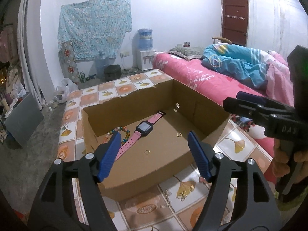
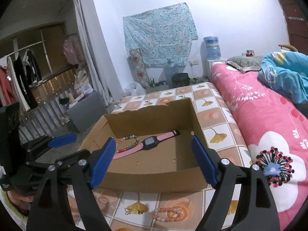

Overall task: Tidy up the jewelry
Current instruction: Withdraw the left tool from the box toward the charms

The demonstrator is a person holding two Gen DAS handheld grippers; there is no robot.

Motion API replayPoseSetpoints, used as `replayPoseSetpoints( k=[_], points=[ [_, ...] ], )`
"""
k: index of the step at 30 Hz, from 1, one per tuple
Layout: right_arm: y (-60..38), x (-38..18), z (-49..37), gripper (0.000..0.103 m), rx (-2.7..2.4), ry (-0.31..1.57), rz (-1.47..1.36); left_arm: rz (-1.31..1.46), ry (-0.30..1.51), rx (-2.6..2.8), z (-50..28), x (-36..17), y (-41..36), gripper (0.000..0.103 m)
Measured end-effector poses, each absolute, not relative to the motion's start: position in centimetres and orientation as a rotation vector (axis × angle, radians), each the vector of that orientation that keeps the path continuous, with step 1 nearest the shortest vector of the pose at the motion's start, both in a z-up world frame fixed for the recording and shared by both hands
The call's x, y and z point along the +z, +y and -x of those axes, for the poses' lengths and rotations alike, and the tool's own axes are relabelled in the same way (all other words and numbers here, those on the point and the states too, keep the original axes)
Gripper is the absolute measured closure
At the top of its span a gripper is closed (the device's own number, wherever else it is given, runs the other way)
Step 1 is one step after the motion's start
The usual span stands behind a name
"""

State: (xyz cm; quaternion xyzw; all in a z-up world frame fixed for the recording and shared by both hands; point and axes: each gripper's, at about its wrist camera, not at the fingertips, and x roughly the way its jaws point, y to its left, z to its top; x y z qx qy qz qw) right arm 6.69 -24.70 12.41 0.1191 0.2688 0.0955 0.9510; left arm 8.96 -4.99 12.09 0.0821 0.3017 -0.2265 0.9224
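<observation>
An open cardboard box [image 1: 146, 171] [image 2: 154, 179] stands on the tiled table. Inside lie a pink watch [image 1: 143, 129] [image 2: 152, 140], a colourful bead bracelet [image 1: 119, 130] [image 2: 132, 140] and two gold rings [image 1: 147, 151] [image 1: 179, 134]. My left gripper [image 1: 154, 142] is open and empty above the box's near wall. My right gripper [image 2: 154, 146] is open and empty, also just before the box. A pink bead bracelet [image 2: 169, 212] and a gold earring [image 2: 134, 209] lie on the table in front of the box. A gold earring [image 1: 184, 192] and a thin chain [image 1: 169, 194] lie there too.
The table [image 2: 215, 115] has a tile-pattern cover. A bed with a pink quilt [image 2: 269, 125] runs along its right side. The other gripper shows at the right in the left wrist view [image 1: 269, 111] and at the left in the right wrist view [image 2: 57, 140].
</observation>
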Motion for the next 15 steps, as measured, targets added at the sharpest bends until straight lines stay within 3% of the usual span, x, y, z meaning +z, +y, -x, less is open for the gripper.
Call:
replayPoseSetpoints(
  k=[9,15],
  points=[
    [-25.2,11.8,-3.8,0.023,0.238,0.558,-0.274,-0.211,0.633,-0.487,-4.9,11.0,-2.9,0.023],
    [-27.4,9.7,-1.4,0.023,0.216,0.597,-0.283,-0.205,0.658,-0.488,-1.9,7.9,-1.1,0.021]
  ],
)
